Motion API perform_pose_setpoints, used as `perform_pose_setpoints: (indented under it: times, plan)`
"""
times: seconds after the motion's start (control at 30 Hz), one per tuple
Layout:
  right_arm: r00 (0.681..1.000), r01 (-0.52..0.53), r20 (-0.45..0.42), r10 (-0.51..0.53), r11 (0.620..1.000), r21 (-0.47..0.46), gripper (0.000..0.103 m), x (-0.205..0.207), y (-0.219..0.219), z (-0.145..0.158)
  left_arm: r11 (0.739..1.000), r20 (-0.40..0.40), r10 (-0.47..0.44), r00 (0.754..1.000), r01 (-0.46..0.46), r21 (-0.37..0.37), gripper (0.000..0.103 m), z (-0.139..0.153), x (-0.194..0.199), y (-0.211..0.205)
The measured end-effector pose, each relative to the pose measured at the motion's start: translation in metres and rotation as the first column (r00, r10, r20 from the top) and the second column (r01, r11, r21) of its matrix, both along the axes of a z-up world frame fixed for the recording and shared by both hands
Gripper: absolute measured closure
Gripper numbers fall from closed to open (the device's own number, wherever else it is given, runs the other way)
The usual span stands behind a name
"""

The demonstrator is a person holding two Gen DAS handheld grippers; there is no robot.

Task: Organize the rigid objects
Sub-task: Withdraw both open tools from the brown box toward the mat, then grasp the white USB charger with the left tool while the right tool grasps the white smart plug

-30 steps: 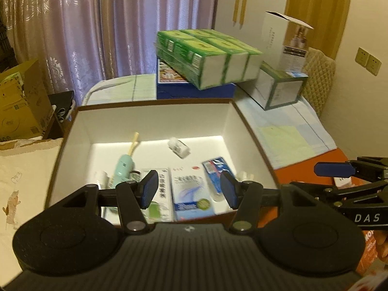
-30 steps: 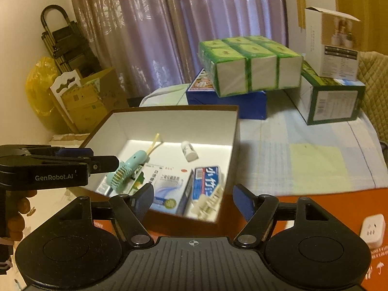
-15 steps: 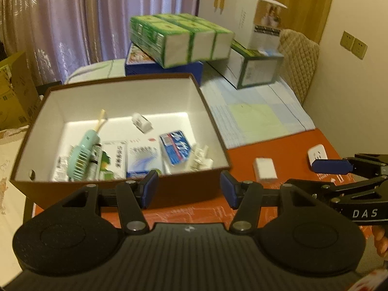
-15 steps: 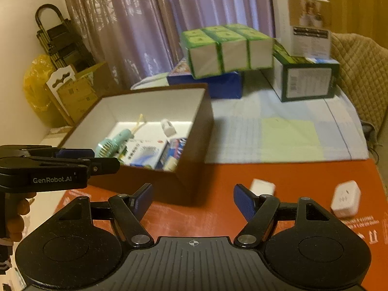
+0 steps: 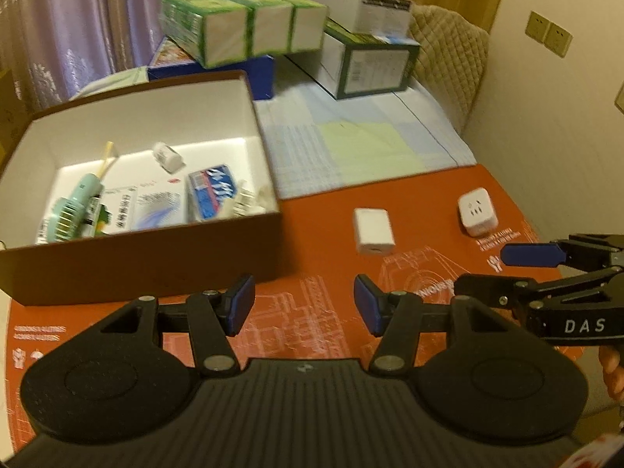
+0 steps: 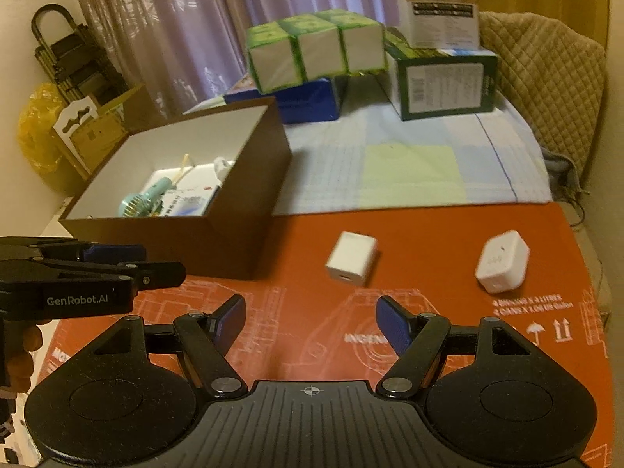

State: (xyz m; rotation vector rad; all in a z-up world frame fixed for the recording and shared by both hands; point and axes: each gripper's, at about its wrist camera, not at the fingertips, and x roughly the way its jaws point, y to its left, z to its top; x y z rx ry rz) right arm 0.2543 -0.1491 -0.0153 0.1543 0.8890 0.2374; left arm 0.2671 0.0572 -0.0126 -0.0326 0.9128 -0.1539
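Note:
A brown box with a white inside [image 5: 156, 261] [image 6: 249, 210] stands on the left of the orange mat. It holds a mint hand fan [image 5: 74, 210], medicine cartons, a blue toothpaste box [image 5: 212, 191] and a small white bottle [image 5: 167, 156]. A white charger block [image 5: 372, 230] [image 6: 353, 259] and a white plug adapter [image 5: 477, 212] [image 6: 503, 261] lie on the mat to the right of the box. My left gripper [image 5: 304, 308] is open and empty over the mat, in front of the box. My right gripper [image 6: 312, 325] is open and empty, short of the charger block.
Green tissue packs [image 5: 241, 23] sit on a blue box [image 6: 308, 97], with a green-and-white carton [image 5: 370, 62] beside them, on a checked cloth at the back. A quilted chair back [image 6: 546, 78] stands at the right. A cardboard box and a yellow bag [image 6: 39, 124] stand at the left.
Both grippers have drawn back from above the box and swung right. The charger block and plug adapter have come into view. Both grippers stay open.

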Motion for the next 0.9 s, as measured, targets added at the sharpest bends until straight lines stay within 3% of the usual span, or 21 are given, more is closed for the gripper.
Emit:
perform_pose_setpoints:
  times: [0.9]
  plan:
    - [0.981,0.161,-0.107,-0.163,0.986,-0.034,0.032,-0.008,-0.085,-0.036,0.993,-0.092,-0.116,0.989,0.118,0.021,0.051,-0.048,0.027,-0.085]
